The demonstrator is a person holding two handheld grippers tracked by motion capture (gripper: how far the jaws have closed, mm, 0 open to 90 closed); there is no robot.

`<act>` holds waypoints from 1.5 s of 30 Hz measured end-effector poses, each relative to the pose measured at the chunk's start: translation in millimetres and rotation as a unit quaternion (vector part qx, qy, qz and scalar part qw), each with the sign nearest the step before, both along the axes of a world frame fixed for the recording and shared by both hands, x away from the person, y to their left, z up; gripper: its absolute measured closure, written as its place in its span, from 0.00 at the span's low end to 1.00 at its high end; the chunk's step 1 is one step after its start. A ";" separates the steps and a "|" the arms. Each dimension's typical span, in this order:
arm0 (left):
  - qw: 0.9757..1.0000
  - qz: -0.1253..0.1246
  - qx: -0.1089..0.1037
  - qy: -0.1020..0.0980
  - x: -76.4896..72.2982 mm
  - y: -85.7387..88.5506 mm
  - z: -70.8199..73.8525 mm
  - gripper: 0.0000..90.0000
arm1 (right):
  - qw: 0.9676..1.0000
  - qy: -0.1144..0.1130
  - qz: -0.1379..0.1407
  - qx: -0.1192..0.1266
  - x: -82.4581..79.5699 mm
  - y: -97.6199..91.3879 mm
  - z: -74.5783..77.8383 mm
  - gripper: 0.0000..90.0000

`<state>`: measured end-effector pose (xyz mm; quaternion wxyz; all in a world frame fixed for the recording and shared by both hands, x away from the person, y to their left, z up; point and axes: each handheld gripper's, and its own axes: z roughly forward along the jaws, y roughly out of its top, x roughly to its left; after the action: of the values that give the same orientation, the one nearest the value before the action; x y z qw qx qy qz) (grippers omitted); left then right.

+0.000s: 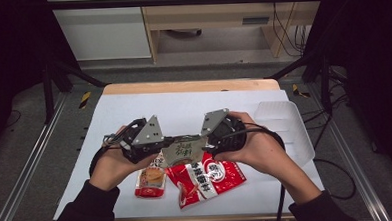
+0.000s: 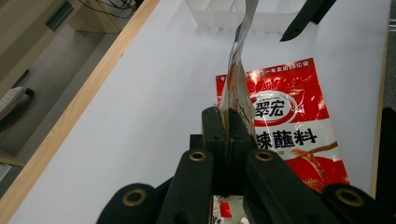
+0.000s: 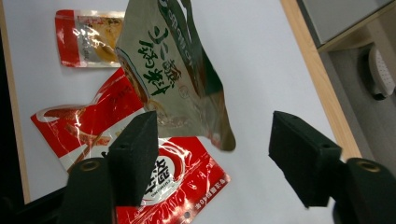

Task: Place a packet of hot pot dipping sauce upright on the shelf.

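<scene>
High view: left gripper (image 1: 161, 143) and right gripper (image 1: 204, 140) over white-covered bench (image 1: 134, 113), glossy beige sachet with green lettering (image 1: 184, 150) between them, above large red foil packet (image 1: 207, 179).
Left gripper view: jaws clamped on sachet (image 2: 238, 70) edge.
Right gripper view: right gripper (image 3: 212, 140) jaws wide, nothing gripped; sachet (image 3: 175, 74) hangs above red packet (image 3: 173, 186).

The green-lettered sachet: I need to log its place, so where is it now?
The green-lettered sachet hangs mid-table in the high view, pinched by the left gripper, above the big red packet.
</scene>
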<state>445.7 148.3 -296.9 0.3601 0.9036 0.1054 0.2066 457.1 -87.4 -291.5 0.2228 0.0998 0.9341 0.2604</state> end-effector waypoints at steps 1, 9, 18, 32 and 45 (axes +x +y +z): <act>1.000 0.000 0.000 0.000 0.0 0.0 0.0 1.00 | 1.000 0.000 0.000 0.000 0.0 0.0 0.0 0.39; 1.000 -0.008 -0.001 0.004 1.1 -8.3 -3.2 1.00 | 0.999 0.020 0.023 -0.017 10.1 15.0 -7.1 0.68; 1.000 -0.006 -0.011 0.004 0.3 -9.7 -5.1 1.00 | 0.998 0.021 0.029 -0.044 12.5 18.3 -10.6 0.99; 0.993 0.025 -0.119 0.006 -7.5 9.6 -28.8 0.36 | 0.998 -0.012 0.007 -0.057 13.7 7.2 2.7 1.00; 0.985 0.106 -0.133 0.004 -19.9 70.6 -72.2 0.07 | 0.998 -0.038 -0.034 -0.037 21.5 -41.8 30.5 1.00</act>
<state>425.8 218.9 -369.1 0.4526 0.8324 0.2284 0.2239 478.6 -129.1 -261.0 0.2702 0.1134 0.9300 0.2217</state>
